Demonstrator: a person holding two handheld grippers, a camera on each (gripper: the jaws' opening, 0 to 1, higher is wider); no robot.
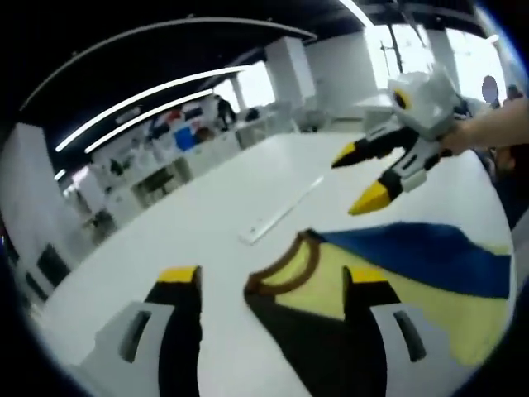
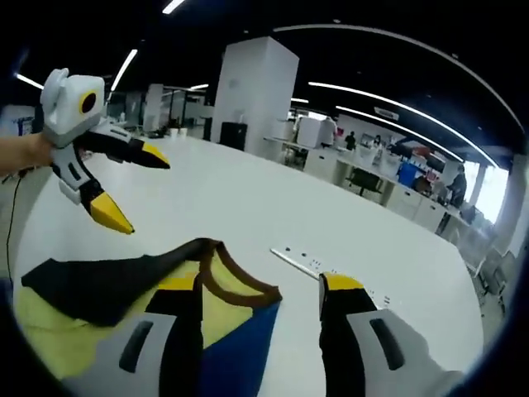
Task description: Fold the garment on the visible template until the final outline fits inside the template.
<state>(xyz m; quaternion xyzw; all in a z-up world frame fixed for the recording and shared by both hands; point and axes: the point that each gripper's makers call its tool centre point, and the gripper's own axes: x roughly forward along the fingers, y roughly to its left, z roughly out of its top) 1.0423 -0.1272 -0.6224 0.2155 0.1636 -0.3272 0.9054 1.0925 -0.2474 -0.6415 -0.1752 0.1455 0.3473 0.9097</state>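
**One garment on the white table, both grippers wide**

One garment (image 1: 397,273) lies on the white table (image 1: 223,198), a yellow top with a brown-trimmed neckline, a blue part and a black part. In the left gripper view it spreads across the lower right, neckline toward the middle of the table. In the right gripper view the same garment (image 2: 165,281) fills the lower left, its black part stretching off to the left.

The left gripper (image 1: 273,281) stands with its yellow-tipped jaws far apart and nothing between them; one jaw is over the yellow cloth, the other over bare table. The right gripper (image 2: 260,289) is likewise spread wide, one jaw over the neckline area, the other over bare table.

In the left gripper view the right gripper (image 1: 364,178) hangs above the garment, jaws apart, held by a hand (image 1: 488,128).

Just beyond the neckline a long pale strip (image 1: 277,217) lies on the table. Farther off are office desks (image 2: 372,178) and ceiling light strips (image 1: 140,103).
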